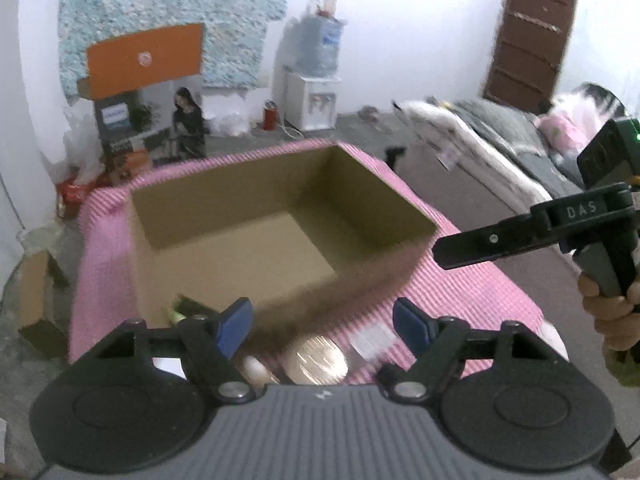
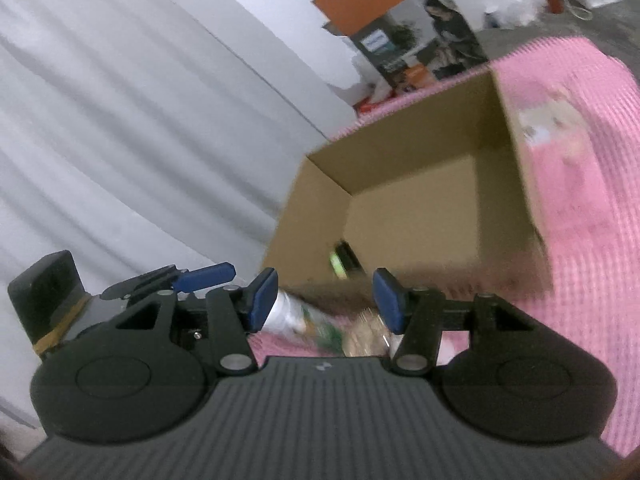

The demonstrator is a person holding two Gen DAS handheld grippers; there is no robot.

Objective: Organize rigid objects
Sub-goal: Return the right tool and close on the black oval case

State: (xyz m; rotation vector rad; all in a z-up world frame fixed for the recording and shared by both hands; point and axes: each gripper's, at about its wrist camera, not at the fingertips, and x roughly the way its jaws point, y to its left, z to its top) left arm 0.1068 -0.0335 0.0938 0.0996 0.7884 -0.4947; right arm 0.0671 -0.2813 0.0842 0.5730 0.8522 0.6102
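Cardboard box sat on pink cloth, w/ one green-black item inside; rest looked bare. Tube, gold round thing & others lay in front, unpacked. Left gripper wide open, empty. Right gripper approx half open, holding nothing.

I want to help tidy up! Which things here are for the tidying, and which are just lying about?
For the tidying:
cardboard box
green-and-black item inside it
gold round tin
white bottle

Just lying about:
water dispenser
orange box
brown door
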